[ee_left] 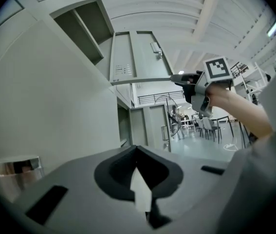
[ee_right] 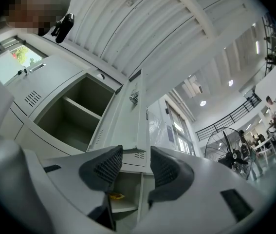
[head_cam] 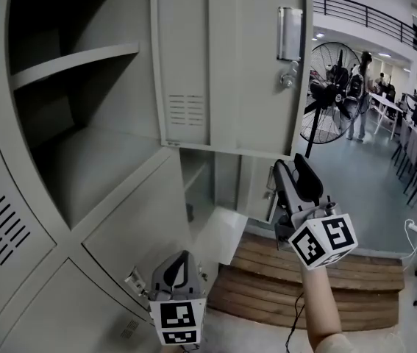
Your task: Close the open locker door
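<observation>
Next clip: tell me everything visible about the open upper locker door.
The upper locker door is pale grey sheet metal, swung wide open. Louvre slots sit low on its face; a shiny handle plate and a lock sit near its free edge. The right hand-held gripper, jaws apart, is just below its bottom edge; contact unclear.

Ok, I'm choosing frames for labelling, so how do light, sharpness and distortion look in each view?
Head view: sharp, though the open compartment is deeply shadowed. Left gripper view: heavy fisheye, left gripper soft up close. Right gripper view: fisheye too, locker door sharp, window looks washed out.
</observation>
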`<state>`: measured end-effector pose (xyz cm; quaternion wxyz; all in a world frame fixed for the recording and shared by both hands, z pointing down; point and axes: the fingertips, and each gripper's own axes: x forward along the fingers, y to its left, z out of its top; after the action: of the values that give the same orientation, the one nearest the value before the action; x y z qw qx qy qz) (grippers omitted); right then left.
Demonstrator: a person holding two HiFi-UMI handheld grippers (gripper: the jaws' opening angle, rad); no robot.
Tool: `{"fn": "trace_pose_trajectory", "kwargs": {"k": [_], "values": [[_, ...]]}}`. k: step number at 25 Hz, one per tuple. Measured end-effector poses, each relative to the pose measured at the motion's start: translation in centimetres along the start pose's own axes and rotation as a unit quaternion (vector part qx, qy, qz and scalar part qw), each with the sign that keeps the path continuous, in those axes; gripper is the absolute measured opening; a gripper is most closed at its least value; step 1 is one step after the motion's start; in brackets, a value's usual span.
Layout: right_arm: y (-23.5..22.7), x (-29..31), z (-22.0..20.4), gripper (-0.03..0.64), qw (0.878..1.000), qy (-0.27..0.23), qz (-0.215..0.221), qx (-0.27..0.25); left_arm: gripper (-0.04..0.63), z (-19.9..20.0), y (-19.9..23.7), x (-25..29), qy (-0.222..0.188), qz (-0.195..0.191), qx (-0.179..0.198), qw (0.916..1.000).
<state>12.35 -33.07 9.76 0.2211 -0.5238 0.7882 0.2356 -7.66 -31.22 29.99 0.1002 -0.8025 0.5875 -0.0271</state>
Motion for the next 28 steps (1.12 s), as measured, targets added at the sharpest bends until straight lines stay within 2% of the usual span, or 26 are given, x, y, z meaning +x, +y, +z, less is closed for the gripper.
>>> {"fn": "trace_pose_trajectory", "kwargs": {"k": [13, 28], "values": [[0.7, -0.9, 0.9, 0.144, 1.000, -0.013, 0.017, 0.017, 0.002, -1.1, -0.4, -0.3, 0.015, -0.001, -0.007, 0.9999], [5.5, -4.7, 3.6, 0.107, 0.997, -0.031, 0.068, 0.032, 0.002, -1.2, -1.5, -5.1, 0.019, 0.024, -0.005, 0.9995]]}}
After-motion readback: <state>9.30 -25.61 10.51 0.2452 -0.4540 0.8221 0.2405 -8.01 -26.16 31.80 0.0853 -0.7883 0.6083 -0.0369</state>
